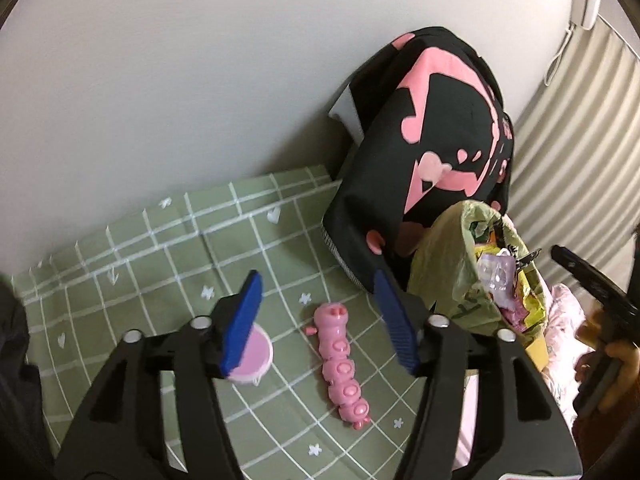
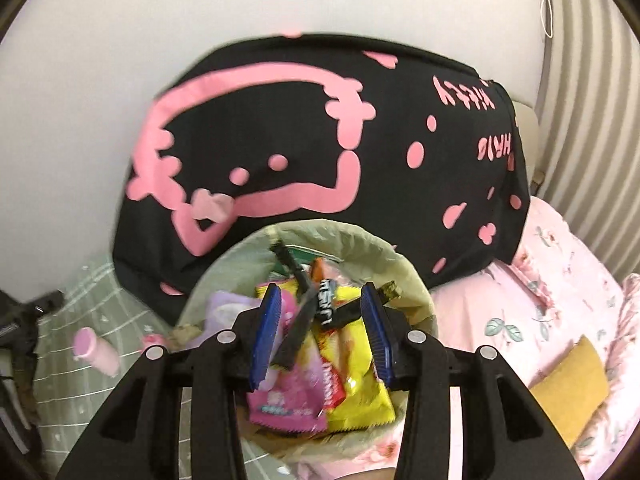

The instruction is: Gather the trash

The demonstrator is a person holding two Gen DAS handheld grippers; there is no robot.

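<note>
My right gripper (image 2: pixel 320 292) stands open over a bin lined with a green bag (image 2: pixel 404 264). The bin holds several wrappers: a yellow one (image 2: pixel 356 380), a pink one (image 2: pixel 284 396) and a black strip (image 2: pixel 300 316). The strip sits between the blue pads, which do not press on it. My left gripper (image 1: pixel 316 280) is open above the green checked cloth (image 1: pixel 160 248), with nothing between its fingers. Below it lie a pink caterpillar toy (image 1: pixel 340 364) and a pink round container (image 1: pixel 256 354). In the left wrist view the bin (image 1: pixel 444 264) is to the right.
A black cushion with pink print (image 2: pixel 320 140) leans on the white wall behind the bin. Pink floral bedding (image 2: pixel 540 300) with a yellow flat piece (image 2: pixel 572 392) fills the right side. A hand holds the other gripper (image 1: pixel 592 284) at the right edge. A striped curtain (image 1: pixel 568 140) hangs behind.
</note>
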